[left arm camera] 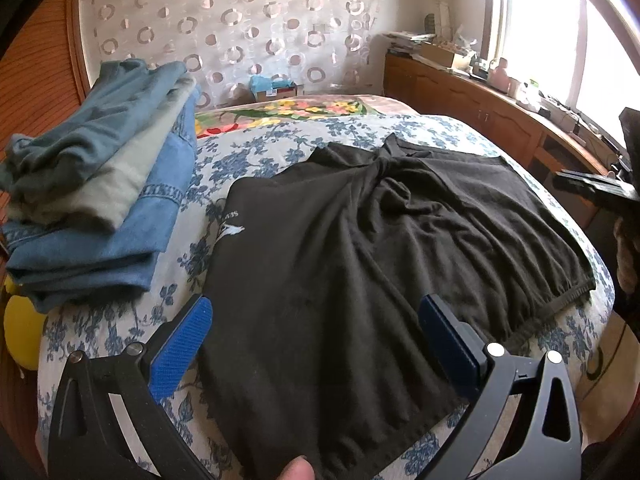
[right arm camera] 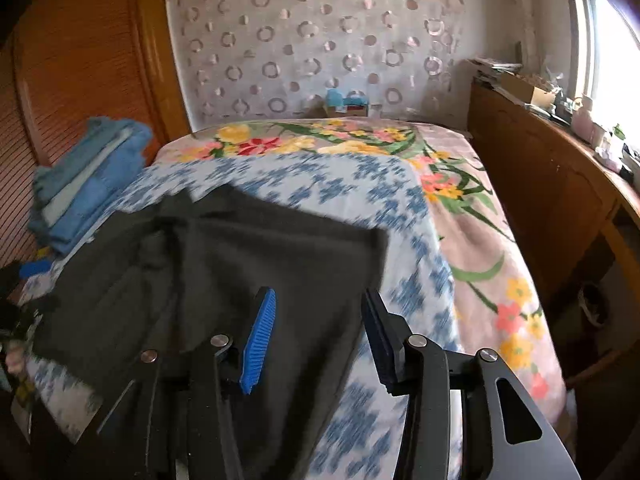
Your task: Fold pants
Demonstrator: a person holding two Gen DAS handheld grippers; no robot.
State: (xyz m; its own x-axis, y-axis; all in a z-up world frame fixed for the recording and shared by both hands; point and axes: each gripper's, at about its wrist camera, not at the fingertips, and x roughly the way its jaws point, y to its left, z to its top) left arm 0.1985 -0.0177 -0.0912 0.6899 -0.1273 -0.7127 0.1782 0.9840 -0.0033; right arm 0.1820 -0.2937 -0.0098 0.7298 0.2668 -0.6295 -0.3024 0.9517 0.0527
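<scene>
Across the bed (left arm camera: pixel 256 152), your left gripper (left arm camera: pixel 316 320) and right gripper (right arm camera: pixel 316 332), both spread wide and empty, hover over rumpled pants (left arm camera: pixel 360 240); blur probably risks grabbing sheet.

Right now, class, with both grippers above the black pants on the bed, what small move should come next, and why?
Probably lower the left gripper onto the near edge of the black pants and close on it. Its jaws are open with the cloth between and below them, gripping nothing. The right gripper is open too, over the pants' right side. The pants lie spread and wrinkled on the blue floral bedspread, unfolded.
</scene>
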